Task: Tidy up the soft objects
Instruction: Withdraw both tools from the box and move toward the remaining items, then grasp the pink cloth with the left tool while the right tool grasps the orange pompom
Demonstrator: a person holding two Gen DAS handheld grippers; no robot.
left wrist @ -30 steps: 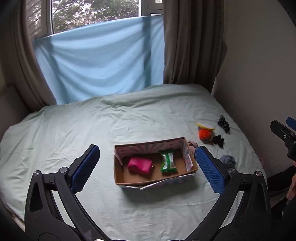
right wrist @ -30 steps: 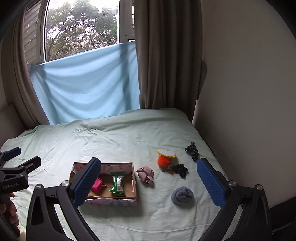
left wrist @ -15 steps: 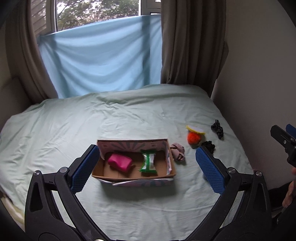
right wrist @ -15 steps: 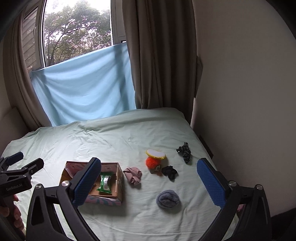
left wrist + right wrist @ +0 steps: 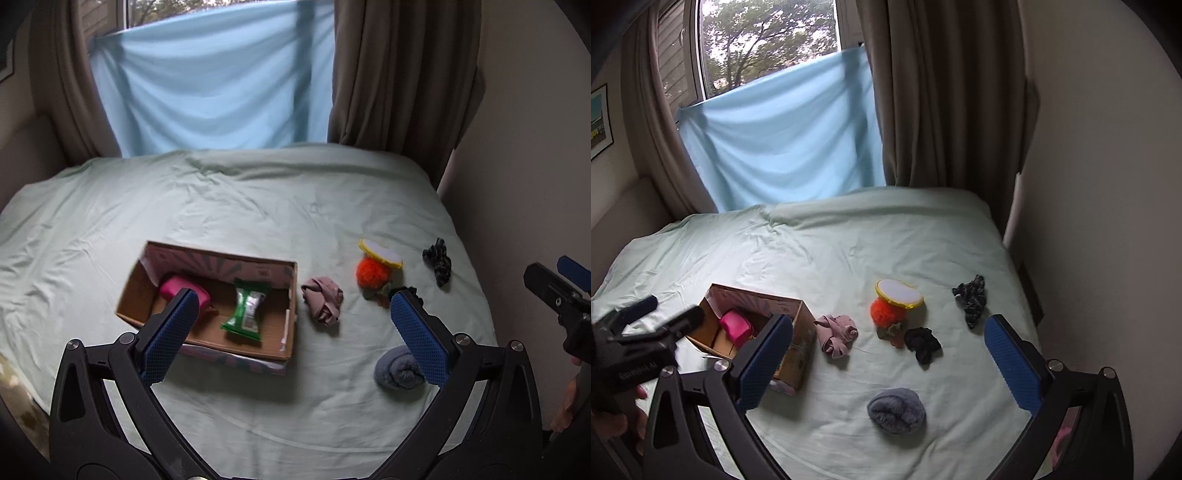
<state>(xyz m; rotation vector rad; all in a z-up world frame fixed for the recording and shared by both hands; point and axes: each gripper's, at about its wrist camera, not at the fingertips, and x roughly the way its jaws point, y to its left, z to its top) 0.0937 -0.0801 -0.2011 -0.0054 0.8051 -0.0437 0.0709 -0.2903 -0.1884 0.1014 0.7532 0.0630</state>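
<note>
Left wrist view shows us two things already in the box [image 5: 207, 295], a pink pouch [image 5: 183, 290] and a green packet [image 5: 245, 308], while five soft things wait to its right on the bed [image 5: 258, 206], and our left gripper [image 5: 291, 332] and right gripper [image 5: 886, 365] are both wide and hold nothing.

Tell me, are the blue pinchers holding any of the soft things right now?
No. The left gripper and the right gripper are both open with nothing between their fingers. The soft things lie on the bed.

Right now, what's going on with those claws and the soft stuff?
Both jaws open, empty. Pink pouch, green packet in box. Pink cloth, grey roll on bed. Nothing blocking.
</note>
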